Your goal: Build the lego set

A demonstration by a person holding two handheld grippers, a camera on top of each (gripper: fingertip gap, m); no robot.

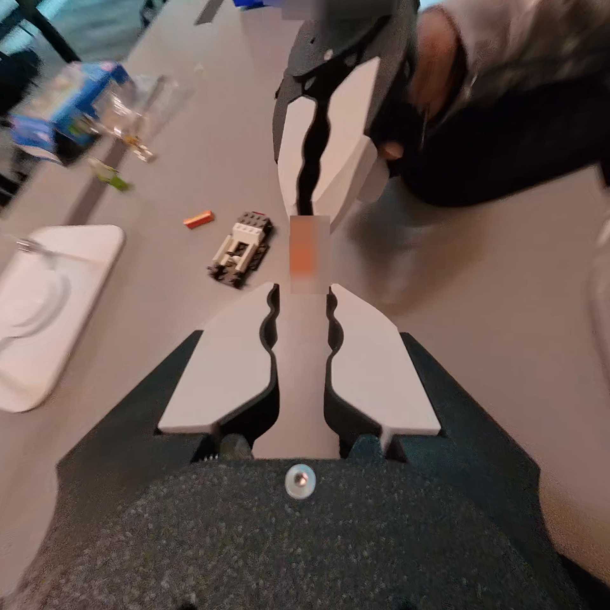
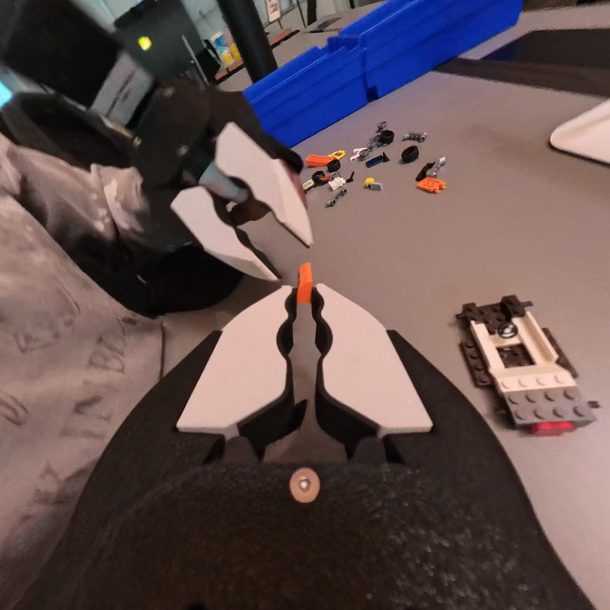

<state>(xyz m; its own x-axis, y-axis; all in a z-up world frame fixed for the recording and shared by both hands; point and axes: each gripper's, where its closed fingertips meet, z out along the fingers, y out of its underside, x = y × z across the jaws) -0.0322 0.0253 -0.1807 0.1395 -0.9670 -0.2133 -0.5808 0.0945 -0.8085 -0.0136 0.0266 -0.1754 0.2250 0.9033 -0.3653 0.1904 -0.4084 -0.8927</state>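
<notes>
Grey tabletop [image 1: 462, 330] fills my left wrist view, and my left claw [image 1: 303, 290] hangs above it with its white fingers [image 1: 231, 356] parted and nothing between them. Just past the left fingertip lies the half-built lego car of black, white and grey bricks [image 1: 242, 251], flat on the table, with a small orange-red brick [image 1: 199, 219] near it on the far side. Beyond my fingertips my right claw [image 1: 305, 211] points back toward me; a blurred patch covers what sits at its tips. Farther left are a white rounded tray [image 1: 59, 297] and a blue cardboard box [image 1: 76, 102], both smeared by motion.

In my right wrist view, the right claw [image 2: 304, 290] is pinched narrow on a small orange lego piece [image 2: 305, 283], which stands upright between the tips, raised off the table. My left claw [image 2: 293, 262] comes in from the left with its fingers spread, tips near the orange piece but not touching. The half-built car [image 2: 521, 359] lies to the right on the table. Farther off, a scatter of loose lego parts [image 2: 373, 161] lies before a long blue plastic bin [image 2: 363, 72].
</notes>
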